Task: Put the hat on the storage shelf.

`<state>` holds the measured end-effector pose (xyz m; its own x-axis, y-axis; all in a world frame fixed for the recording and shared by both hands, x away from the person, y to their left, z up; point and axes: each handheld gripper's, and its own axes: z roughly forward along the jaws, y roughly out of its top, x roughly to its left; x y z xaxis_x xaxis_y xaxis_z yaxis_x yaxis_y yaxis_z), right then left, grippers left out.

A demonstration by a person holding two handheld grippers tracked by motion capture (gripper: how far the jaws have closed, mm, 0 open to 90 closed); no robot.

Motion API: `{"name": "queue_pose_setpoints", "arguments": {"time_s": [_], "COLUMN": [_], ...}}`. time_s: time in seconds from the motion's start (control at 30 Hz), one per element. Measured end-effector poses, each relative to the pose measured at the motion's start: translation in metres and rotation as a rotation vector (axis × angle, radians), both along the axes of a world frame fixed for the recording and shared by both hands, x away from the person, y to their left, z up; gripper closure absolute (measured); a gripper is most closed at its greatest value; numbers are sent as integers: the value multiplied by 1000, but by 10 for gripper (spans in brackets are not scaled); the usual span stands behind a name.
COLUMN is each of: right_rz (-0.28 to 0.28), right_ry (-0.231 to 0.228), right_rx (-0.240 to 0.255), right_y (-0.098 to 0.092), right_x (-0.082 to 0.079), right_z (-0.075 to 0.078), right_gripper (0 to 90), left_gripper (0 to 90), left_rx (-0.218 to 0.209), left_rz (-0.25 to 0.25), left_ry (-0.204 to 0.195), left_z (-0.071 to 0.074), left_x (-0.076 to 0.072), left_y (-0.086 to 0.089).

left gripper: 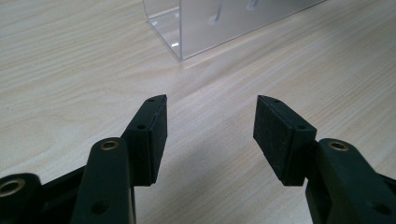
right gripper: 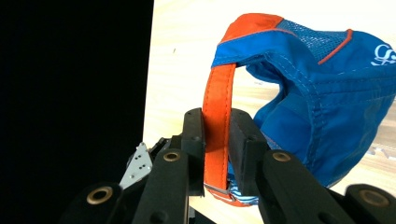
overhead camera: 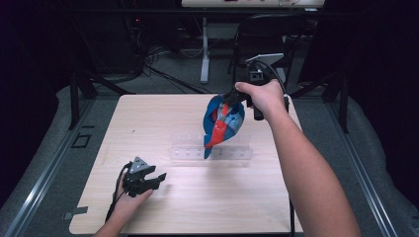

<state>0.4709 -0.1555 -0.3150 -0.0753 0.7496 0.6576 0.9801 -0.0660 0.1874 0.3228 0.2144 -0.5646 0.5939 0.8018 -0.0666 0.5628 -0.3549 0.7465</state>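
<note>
Cap point(overhead camera: 223, 123), blue mesh with orange strap and trim, hangs upper centre-right of the high view, above the clear acrylic rack point(overhead camera: 210, 147) in mid-table. Right gripper point(right gripper: 216, 154) is clamped on the orange strap point(right gripper: 218, 112), with the cap body dangling off to the right in the right gripper view. Left gripper point(overhead camera: 157, 177) sits lower left on the wooden table point(overhead camera: 148, 123), jaws spread with nothing between them. Risks: the grip is on a thin strap only, so the strap could slide through the pads and drop the cap. The swinging body could miss the rack pegs or snag them. A bump from the cap could shift or tip the light rack, which the left gripper isn't bracing. Counts: one cap, one rack, two grippers, one table.
</note>
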Motion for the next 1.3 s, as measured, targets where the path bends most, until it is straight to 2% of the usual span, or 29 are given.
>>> {"name": "queue_pose_setpoints", "arguments": {"time_s": [0.23,0.47,0.57,0.67,0.9,1.17,1.3], "right_rz": [-4,-24,-12,-17,-25,-23,-28], "right_ry": [3,16,21,23,19,8,3], "right_rx": [-20,-23,-31,-29,-56,-133,-172], "right_y": [-2,-9,-13,-18,-28,-34,-40], "right_x": [0,0,0,-1,-5,-12,-19], "right_z": [-3,-13,-16,-19,-21,-26,-35], "right_gripper": [774,772,768,748,711,660,615], "left_gripper": [452,453,453,453,452,452,452], "left_rx": [0,2,-1,2,2,1,1], "left_rz": [1,-1,3,0,4,4,5], "left_ry": [1,1,2,0,-4,-5,-5], "left_z": [0,0,-1,-1,-1,-1,-1], "left_x": [0,0,0,0,0,0,0], "left_y": [-1,-1,-1,-1,-2,-2,-2]}}
